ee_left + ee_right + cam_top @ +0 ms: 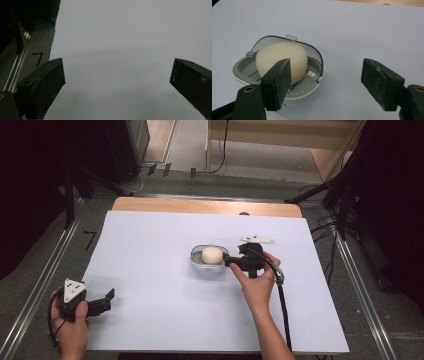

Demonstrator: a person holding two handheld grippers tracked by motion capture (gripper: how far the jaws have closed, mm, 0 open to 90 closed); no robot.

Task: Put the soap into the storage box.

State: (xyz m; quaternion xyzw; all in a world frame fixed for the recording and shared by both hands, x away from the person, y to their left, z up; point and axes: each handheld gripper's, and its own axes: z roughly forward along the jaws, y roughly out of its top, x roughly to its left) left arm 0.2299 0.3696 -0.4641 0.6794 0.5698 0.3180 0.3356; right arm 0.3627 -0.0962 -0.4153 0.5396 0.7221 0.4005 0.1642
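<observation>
A grey oval soap dish [199,266] [242,72] with a clear hinged lid [287,40] standing open sits mid-table. A cream round soap bar [211,254] [282,58] lies in it. My right gripper [231,260] [325,86] is open at the dish's right side; its left jaw stands over the dish's near rim, its right jaw over bare paper. My left gripper [106,300] [117,82] rests open at the table's front left corner, with nothing between its jaws.
White paper [160,300] covers the table; a wooden strip [205,206] shows along the far edge. A metal rail [45,280] runs beside the table on the left, and black stands [340,195] and cables lie at the right.
</observation>
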